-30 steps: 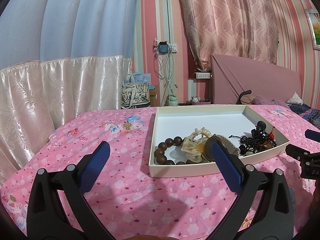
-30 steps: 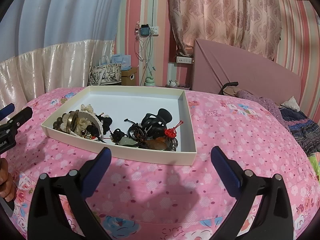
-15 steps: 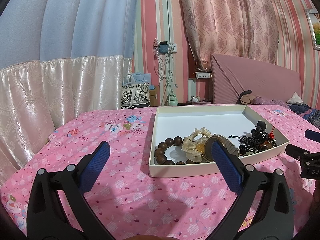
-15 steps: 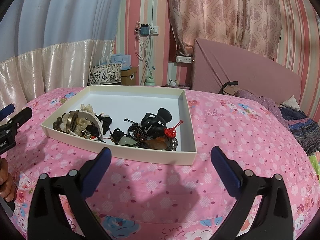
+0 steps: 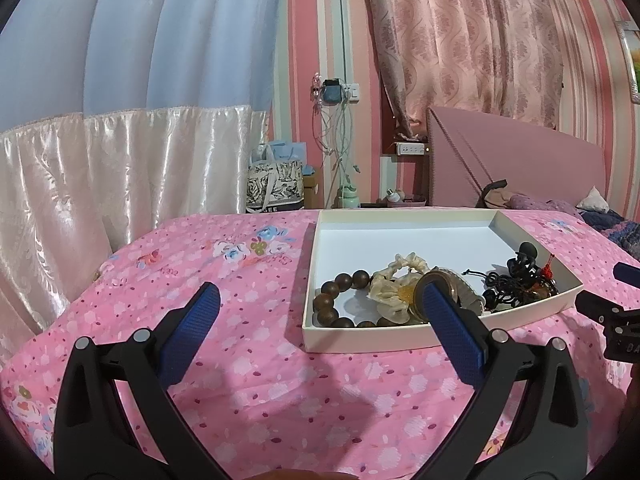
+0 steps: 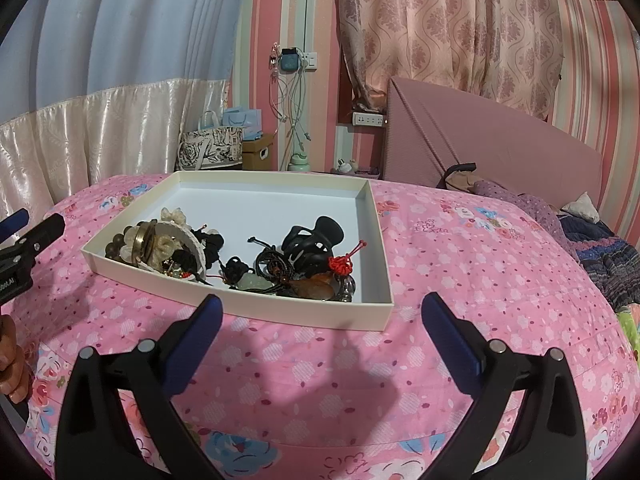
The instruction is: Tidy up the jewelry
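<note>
A shallow white box (image 5: 360,338) (image 6: 304,312) lies on the pink bed and holds jewelry. Inside are a brown bead bracelet (image 5: 340,286), a cream fabric flower piece (image 5: 394,288), a round brass case (image 6: 145,238), black cords (image 5: 504,286), a black hair claw (image 6: 316,238), a red knot tassel (image 6: 344,262) and an amber pendant (image 6: 316,284). My left gripper (image 5: 320,300) is open and empty, just short of the box's near left corner. My right gripper (image 6: 318,312) is open and empty in front of the box's near wall.
The pink floral bedspread (image 5: 248,272) surrounds the box. A pink headboard (image 6: 480,148) and bedding (image 6: 560,216) lie to the right. Bags (image 5: 276,188) and a curtain (image 5: 120,160) stand beyond the bed's far edge. The other gripper's tip shows at each view's side (image 5: 608,308) (image 6: 32,236).
</note>
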The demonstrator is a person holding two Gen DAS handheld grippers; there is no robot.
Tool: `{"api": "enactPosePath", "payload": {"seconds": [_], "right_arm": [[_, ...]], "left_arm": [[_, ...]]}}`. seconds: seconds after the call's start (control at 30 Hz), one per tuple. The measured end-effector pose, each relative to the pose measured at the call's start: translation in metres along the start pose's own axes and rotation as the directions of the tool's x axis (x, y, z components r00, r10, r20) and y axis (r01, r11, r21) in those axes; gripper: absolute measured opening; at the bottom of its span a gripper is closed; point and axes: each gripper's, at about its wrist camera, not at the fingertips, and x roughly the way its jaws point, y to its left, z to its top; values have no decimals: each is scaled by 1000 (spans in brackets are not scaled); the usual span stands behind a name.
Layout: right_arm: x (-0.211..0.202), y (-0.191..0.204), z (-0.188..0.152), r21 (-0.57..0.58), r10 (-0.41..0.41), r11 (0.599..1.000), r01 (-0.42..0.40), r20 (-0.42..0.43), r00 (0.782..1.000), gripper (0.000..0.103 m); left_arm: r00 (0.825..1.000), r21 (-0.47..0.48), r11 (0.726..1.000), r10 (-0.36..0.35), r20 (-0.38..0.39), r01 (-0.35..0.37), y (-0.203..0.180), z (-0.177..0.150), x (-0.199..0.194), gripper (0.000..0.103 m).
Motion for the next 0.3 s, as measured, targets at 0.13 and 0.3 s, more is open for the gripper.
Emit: {"api": "enactPosePath", "payload": {"seconds": [0.13,0.3], "right_arm": [[0,0,1,1,0,1000,0,-2,1000,99],[1,0,0,5,-1,1000,1,-2,1000,99]], "left_arm": [[1000,-9,1000,2,-5,-2,2,0,2,100],[1000,-7,1000,4,-4,-4,1,0,2,100]]}}
